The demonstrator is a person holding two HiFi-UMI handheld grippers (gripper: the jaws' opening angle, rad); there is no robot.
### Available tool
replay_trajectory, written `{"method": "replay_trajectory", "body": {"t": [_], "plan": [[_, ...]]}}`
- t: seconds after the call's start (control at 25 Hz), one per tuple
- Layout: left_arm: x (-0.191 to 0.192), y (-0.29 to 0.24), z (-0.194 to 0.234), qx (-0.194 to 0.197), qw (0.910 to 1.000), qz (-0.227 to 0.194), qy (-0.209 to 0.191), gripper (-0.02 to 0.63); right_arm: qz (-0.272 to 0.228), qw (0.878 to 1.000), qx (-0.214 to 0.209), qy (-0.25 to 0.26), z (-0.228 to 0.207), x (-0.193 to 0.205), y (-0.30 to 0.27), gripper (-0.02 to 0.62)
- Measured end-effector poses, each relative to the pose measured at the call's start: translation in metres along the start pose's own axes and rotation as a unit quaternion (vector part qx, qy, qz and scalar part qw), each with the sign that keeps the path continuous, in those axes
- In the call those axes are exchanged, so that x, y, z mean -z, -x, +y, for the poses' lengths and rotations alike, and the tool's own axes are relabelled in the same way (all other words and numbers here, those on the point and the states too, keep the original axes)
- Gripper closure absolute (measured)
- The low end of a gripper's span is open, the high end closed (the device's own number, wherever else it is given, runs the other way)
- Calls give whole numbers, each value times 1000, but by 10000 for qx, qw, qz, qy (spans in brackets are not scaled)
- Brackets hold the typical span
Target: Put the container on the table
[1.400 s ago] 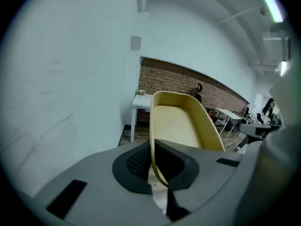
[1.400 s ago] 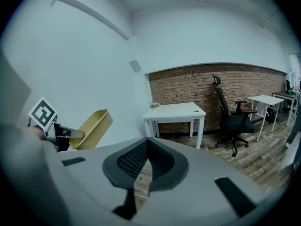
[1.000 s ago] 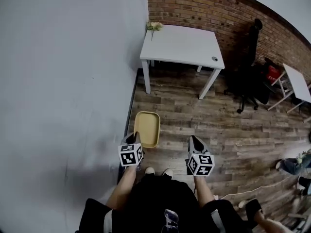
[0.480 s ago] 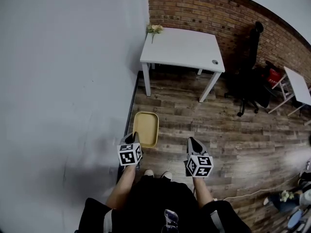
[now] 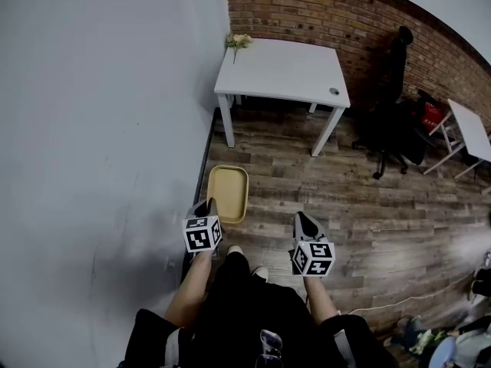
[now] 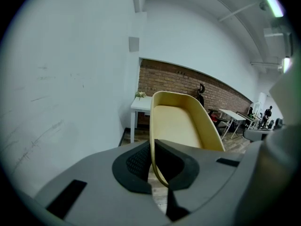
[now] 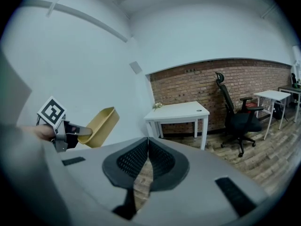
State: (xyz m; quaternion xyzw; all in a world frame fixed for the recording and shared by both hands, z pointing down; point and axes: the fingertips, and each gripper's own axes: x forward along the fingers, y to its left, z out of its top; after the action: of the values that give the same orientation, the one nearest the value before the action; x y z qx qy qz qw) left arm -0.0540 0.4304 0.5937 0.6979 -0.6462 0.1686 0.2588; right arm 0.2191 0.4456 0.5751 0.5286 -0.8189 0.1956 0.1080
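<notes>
A shallow yellow container (image 5: 227, 193) hangs above the wooden floor, held by its near rim in my left gripper (image 5: 205, 209), which is shut on it. In the left gripper view the container (image 6: 181, 122) stretches away from the jaws toward the white table (image 6: 141, 105). The white table (image 5: 282, 72) stands ahead against the brick wall. My right gripper (image 5: 304, 222) floats to the right, shut with nothing between its jaws. In the right gripper view the container (image 7: 99, 125) and left gripper (image 7: 70, 130) show at the left, and the table (image 7: 178, 112) ahead.
A small flower bunch (image 5: 238, 41) sits on the table's far left corner, a small round object (image 5: 334, 92) near its right edge. A black office chair (image 5: 391, 129) stands right of the table. A second white table (image 5: 472, 133) is at far right. A white wall (image 5: 100, 129) runs along the left.
The view has shifted slightly; the table and container sit a little further left in the picture. Both grippers keep their hold and spacing. A person at the lower right has moved out of sight.
</notes>
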Motion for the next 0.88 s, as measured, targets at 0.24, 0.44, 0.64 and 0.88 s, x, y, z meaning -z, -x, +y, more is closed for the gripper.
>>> {"method": "replay_trajectory", "body": {"t": [0.24,0.44,0.64,0.88], "plan": [[-10,-14,-11,38,10000,-2,-10,591,12,10000,-8,-29,-14,-6,-8,572],[-16,-29,-17,47,10000,28,-27,591,36,10000,-29,-13,-25,-12,-20,572],[-21,-48,-19,68,9999,90,-19,591,107,9999,-62,16,-32,-16,-42,572],[-39,-84,-9,78,9998,158,11,591,127,9999,-45,48,-41,-34,-79,572]]}}
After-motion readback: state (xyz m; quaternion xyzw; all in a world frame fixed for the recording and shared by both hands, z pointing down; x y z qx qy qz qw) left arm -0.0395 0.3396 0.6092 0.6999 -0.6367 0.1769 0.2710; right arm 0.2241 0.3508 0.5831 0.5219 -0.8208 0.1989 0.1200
